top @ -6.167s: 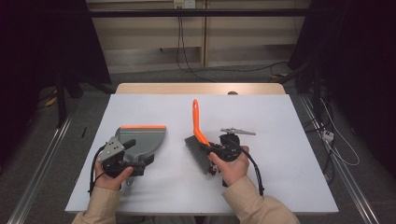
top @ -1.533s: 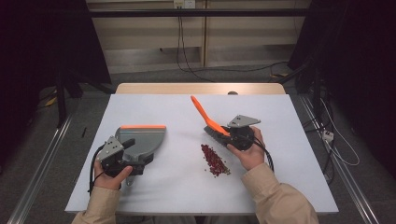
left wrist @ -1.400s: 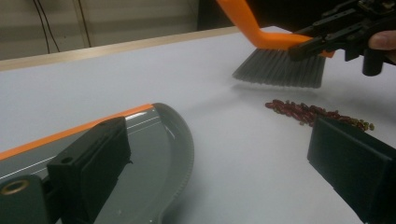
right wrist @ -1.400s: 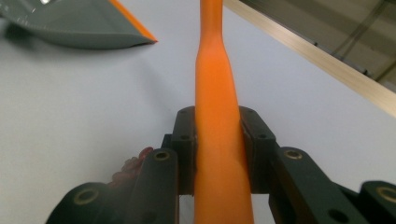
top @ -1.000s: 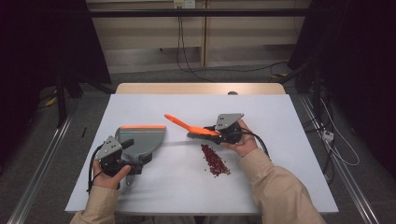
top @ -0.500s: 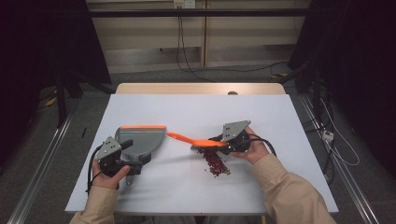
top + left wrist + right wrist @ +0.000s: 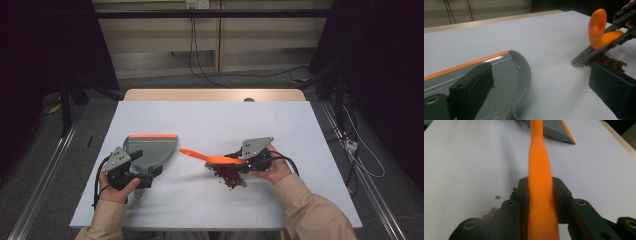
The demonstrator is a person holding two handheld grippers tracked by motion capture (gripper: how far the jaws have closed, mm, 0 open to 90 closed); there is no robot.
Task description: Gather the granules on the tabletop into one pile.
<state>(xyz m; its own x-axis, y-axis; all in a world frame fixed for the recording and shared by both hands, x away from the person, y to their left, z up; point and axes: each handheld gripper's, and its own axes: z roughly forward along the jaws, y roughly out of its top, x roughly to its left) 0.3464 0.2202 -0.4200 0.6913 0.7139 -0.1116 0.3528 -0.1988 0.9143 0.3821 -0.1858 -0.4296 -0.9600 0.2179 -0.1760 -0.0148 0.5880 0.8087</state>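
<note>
So the right gripper (image 7: 243, 161) is clamping its jaws tight on the brush (image 7: 212, 159), pinching the orange handle from both sides. In the right gripper view the handle is running straight up between the two black jaws, smooth glossy plastic, widening toward the camera and narrowing farther out. From the left gripper view the far end of that handle is looking like a rounded loop with a hole through it, and the dark grey bristles are sitting low at the worktop (image 7: 210, 125), right against the pile of beans (image 7: 230, 176). In the high view the brush is lying nearly level, handle pointing toward the dustpan, bristle end over the beans near the middle of the white worktop.

The beans are looking like small reddish-brown bits, mostly bunched together, with a few strays sitting just beside the pile in the right gripper view.

The left gripper (image 7: 121, 167) is sitting at the back of the dustpan (image 7: 150, 150). The pan is grey with a shiny inner surface and an orange strip along its front lip, lying flat on the worktop well apart from the beans. One jaw is resting over the pan's inside and the other is standing off past its rim, so I honestly can't tell if those jaws are gripping it or just hanging wide.
</note>
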